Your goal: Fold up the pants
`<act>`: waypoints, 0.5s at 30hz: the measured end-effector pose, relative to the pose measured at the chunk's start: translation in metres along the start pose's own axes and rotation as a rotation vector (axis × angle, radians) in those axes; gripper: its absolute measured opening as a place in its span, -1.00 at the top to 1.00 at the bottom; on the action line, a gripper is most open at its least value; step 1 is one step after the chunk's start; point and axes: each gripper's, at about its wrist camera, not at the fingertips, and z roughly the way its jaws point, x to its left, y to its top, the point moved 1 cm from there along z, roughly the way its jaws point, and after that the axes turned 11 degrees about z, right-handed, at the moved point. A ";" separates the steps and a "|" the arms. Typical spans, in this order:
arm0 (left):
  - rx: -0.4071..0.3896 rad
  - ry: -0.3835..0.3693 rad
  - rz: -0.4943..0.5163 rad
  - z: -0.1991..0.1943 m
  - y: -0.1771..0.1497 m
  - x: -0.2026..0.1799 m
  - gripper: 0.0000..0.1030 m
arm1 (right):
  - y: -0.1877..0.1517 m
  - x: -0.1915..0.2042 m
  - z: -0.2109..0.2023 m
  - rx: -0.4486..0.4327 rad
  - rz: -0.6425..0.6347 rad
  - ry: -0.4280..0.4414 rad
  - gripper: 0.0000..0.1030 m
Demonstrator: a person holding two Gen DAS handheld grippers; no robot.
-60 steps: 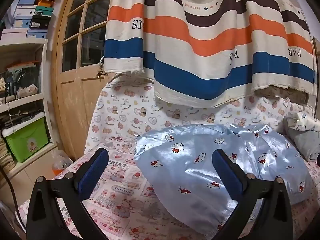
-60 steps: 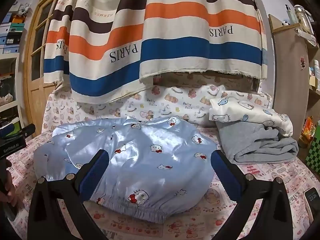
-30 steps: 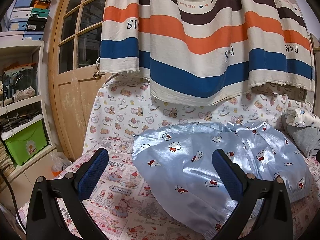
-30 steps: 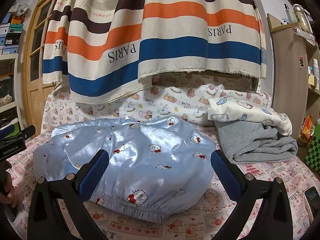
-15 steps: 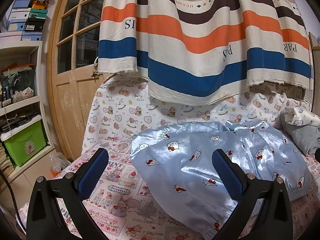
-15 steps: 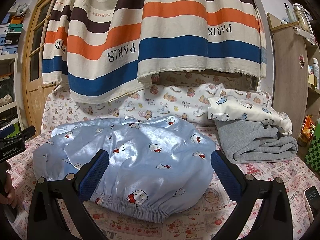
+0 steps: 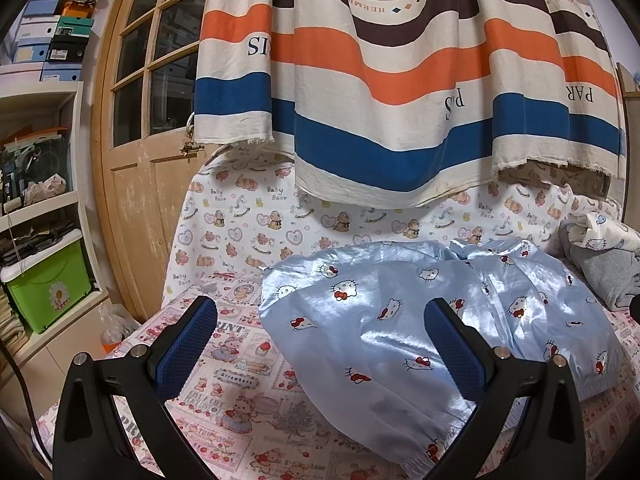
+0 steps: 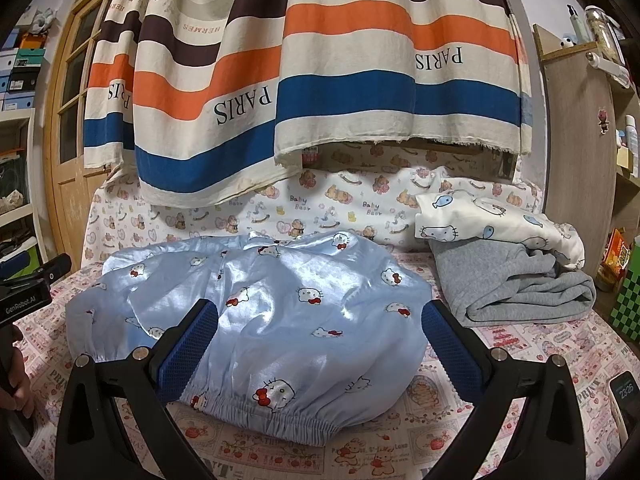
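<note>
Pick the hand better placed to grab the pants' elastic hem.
Probably right: the right tongs face the pants hem head-on, open. The left tongs sit mostly over bare sheet, hem off-centre.

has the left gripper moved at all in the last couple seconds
Yes. The left gripper has drifted slightly left and back: the wooden door shows more and the blue satin pants sit lower.

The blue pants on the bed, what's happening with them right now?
A person holds a two-finger gripper in each hand, and both the left gripper and the right gripper hang open over the shiny blue Hello Kitty pants, gripping nothing. The pants lie spread on the patterned bed sheet, elastic hem nearest the right camera, not yet folded. A folded grey garment sits beside them to the right, with a white printed cloth on top of it.
</note>
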 end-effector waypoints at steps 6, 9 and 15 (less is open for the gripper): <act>0.000 -0.001 0.000 0.000 0.000 0.000 -0.99 | 0.000 0.000 -0.001 -0.002 -0.002 0.000 -0.99; 0.001 -0.001 0.001 0.000 0.000 0.000 -0.99 | 0.000 0.000 -0.002 -0.005 0.000 0.000 -0.99; 0.000 -0.007 0.001 0.000 0.000 0.000 -0.99 | 0.000 0.000 -0.001 -0.003 -0.001 0.000 -0.99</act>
